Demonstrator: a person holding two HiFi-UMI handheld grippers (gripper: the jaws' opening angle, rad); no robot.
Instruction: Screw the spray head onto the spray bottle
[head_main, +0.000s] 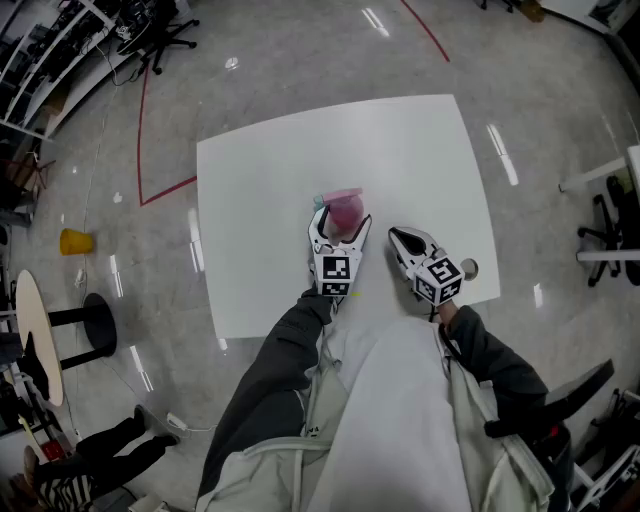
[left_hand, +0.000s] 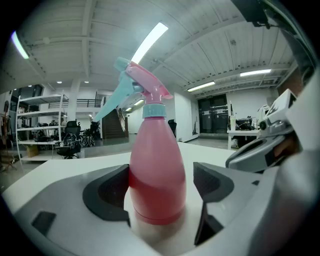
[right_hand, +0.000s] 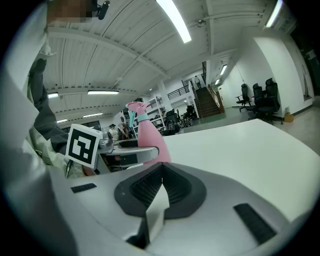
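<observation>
A pink spray bottle (head_main: 345, 212) stands upright near the middle of the white table (head_main: 420, 160). Its pink and teal spray head (left_hand: 142, 82) sits on the neck. My left gripper (head_main: 338, 235) is open around the bottle's lower body (left_hand: 156, 170); a sliver of table shows between the bottle and the right-hand pad (left_hand: 212, 181). My right gripper (head_main: 405, 243) rests low by the table's near edge, to the right of the bottle, shut with nothing between its fingers. From the right gripper view (right_hand: 161, 187) the bottle (right_hand: 150, 137) rises behind the left gripper (right_hand: 132, 150).
A small round object (head_main: 469, 268) lies at the table's right near edge, beside the right gripper. On the floor are a yellow object (head_main: 76, 241), a round side table (head_main: 35, 330) at the left and a chair base (head_main: 610, 230) at the right.
</observation>
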